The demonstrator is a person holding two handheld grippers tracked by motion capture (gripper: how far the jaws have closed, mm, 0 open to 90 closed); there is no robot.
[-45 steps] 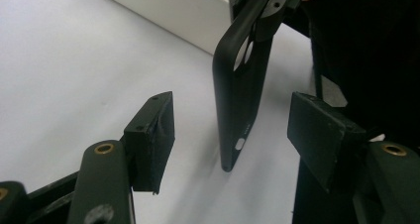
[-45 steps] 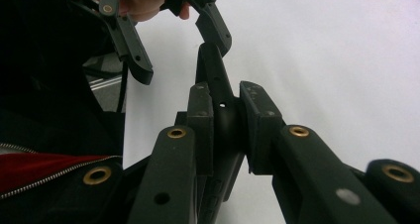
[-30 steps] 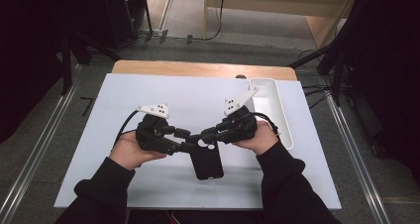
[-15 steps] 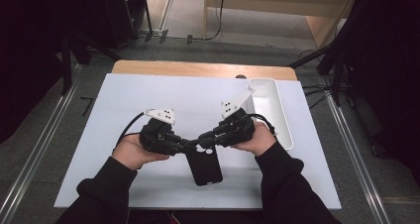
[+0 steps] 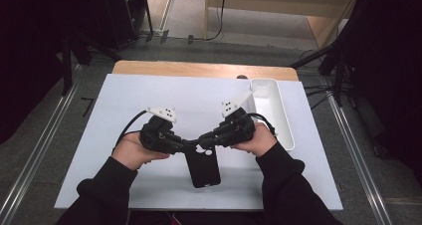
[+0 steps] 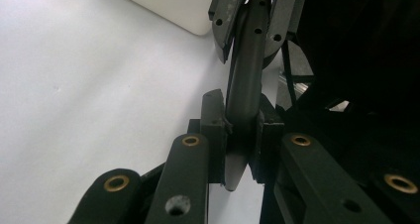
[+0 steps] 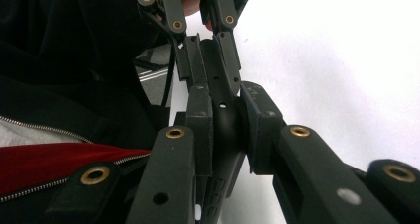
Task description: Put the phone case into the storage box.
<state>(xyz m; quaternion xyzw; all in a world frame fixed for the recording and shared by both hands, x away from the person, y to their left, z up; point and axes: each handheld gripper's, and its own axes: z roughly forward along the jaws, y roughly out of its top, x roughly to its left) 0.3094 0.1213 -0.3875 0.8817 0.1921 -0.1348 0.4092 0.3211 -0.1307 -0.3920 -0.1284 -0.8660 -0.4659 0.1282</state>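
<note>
I hold a black phone case between my two tools, over the near middle of the white tabletop. My left hand-held gripper is clamped on the upper left edge of the case, and my right hand-held gripper is clamped on the upper edge just beside it, so the two tips nearly meet above the camera opening. In the left gripper view the thin rim of the case stands edge-on between my jaws, which press on both of its sides, and farther up the right hand-held gripper grips the same rim. The right gripper view shows the same thing from the other side: the case is pinched between my jaws, and the left hand-held gripper bites it farther along. From above, the lower end of the case seems to be near the tabletop or resting on it; I cannot tell if it touches. I judge that the picking up and the double grip are done, and the real work on the case, perhaps bending it or carrying it to the white tray at the right, is not done yet. The tray looks empty.
</note>
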